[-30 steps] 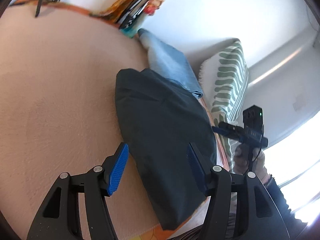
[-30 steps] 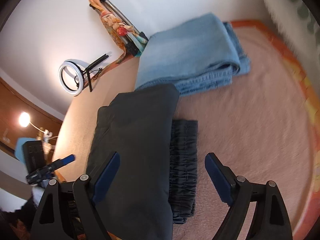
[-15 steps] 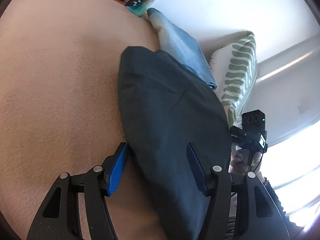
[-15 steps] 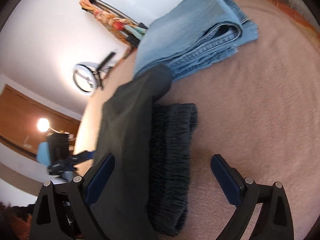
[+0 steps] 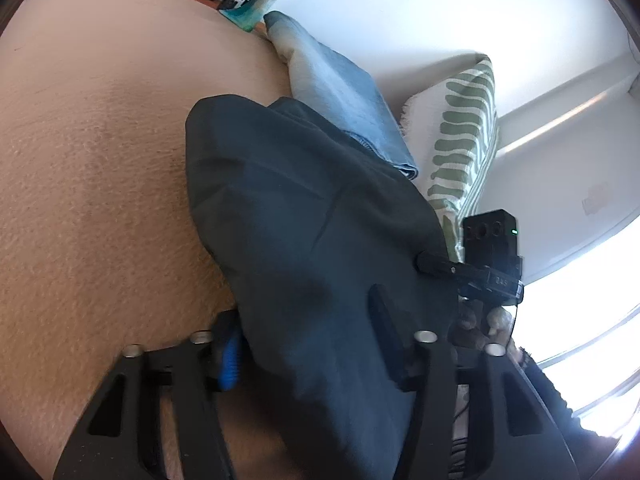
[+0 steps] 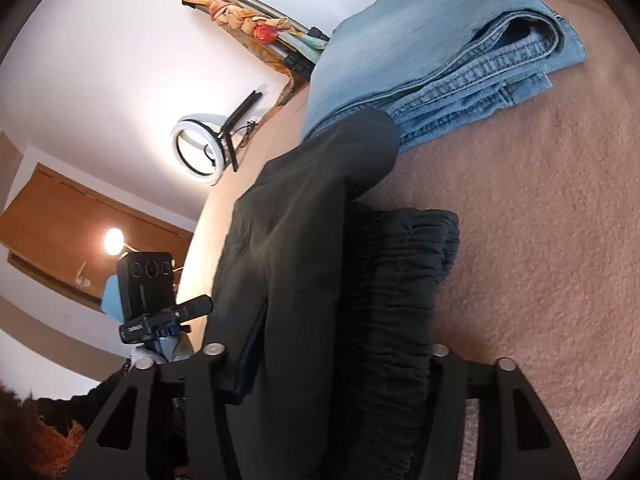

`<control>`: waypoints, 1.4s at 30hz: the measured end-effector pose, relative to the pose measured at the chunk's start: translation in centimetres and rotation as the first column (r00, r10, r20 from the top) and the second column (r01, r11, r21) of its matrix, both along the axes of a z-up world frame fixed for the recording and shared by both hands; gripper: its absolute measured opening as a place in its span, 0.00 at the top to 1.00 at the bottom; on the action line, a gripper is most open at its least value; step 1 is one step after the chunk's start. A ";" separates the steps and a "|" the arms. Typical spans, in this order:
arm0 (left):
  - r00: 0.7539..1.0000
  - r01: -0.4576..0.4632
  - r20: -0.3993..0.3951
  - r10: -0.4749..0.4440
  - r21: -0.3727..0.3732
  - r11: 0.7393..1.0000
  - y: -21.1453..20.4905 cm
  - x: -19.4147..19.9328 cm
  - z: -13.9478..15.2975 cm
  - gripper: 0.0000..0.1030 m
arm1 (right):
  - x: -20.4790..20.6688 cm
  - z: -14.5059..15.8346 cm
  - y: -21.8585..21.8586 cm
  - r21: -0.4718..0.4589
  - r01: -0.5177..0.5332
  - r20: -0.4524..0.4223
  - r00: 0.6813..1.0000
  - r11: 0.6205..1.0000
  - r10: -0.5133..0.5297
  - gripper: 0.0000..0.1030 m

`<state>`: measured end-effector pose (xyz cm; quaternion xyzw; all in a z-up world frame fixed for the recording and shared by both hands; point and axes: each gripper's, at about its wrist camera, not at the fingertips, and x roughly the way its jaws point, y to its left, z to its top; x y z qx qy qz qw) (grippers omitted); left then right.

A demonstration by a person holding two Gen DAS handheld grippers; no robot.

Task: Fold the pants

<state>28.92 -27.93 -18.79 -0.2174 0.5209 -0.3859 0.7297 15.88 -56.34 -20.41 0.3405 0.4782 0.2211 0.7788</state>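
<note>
Pink blanket lies under the dark pants, which sit between both your tongs. Left tongs and right tongs have just been closing on the near edge; whether they pinch yet I cannot tell. Catch one layer only and the fold slides apart. Folded jeans lie touching beyond.

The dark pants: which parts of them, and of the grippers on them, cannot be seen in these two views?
- Left view: the dark pants cover the left gripper pad tips; its jaws have just been closing on the fabric.
- Right view: the fabric hides the right gripper pads, also just closing.
- Both views: the pants' near end is cut off by the bottom edge.
- Right view: the jeans run past the top edge.
</note>
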 end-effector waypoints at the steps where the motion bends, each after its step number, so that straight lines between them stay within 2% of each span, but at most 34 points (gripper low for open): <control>1: 1.000 -0.009 -0.009 0.009 0.006 1.000 -0.1 0.1 -0.3 0.76 | -0.2 0.5 0.3 -0.025 0.009 0.013 1.000 1.000 -0.008 0.54; 4: 1.000 -0.022 -0.013 0.022 -0.001 1.000 -0.4 0.1 -0.7 0.85 | -0.9 2.0 1.3 -0.116 0.020 0.037 0.999 0.993 -0.016 0.59; 7: 1.000 -0.014 0.028 0.014 0.004 1.000 -0.8 -0.4 0.2 0.91 | -1.7 4.0 2.9 -0.223 0.023 0.075 0.997 0.974 -0.007 0.62; 10: 0.997 0.003 0.080 -0.003 0.000 1.000 -1.1 -0.9 1.6 0.92 | -2.4 6.2 4.6 -0.321 0.015 0.121 0.992 0.947 0.025 0.63; 15: 0.985 0.028 0.169 -0.026 -0.004 1.000 -1.5 -1.9 4.2 0.93 | -3.4 9.0 6.6 -0.406 0.024 0.182 0.982 0.914 0.055 0.64; 22: 0.969 0.034 0.247 -0.028 -0.022 0.999 -2.2 -1.6 7.3 0.93 | -3.7 12.6 6.3 -0.404 0.076 0.246 0.969 0.912 0.028 0.65; 29: 0.946 0.060 0.321 -0.042 -0.045 0.997 -3.6 1.2 11.4 0.93 | -2.4 16.2 4.2 -0.378 0.151 0.315 0.949 0.913 -0.026 0.65; 35: 0.923 0.078 0.381 -0.057 -0.040 0.996 -6.1 5.1 14.3 0.94 | 0.4 18.7 1.7 -0.390 0.211 0.358 0.932 0.897 -0.063 0.65; 42: 0.895 0.091 0.440 -0.079 -0.007 0.996 -9.7 9.5 16.4 0.94 | 5.4 19.1 -2.0 -0.400 0.253 0.360 0.927 0.881 -0.103 0.65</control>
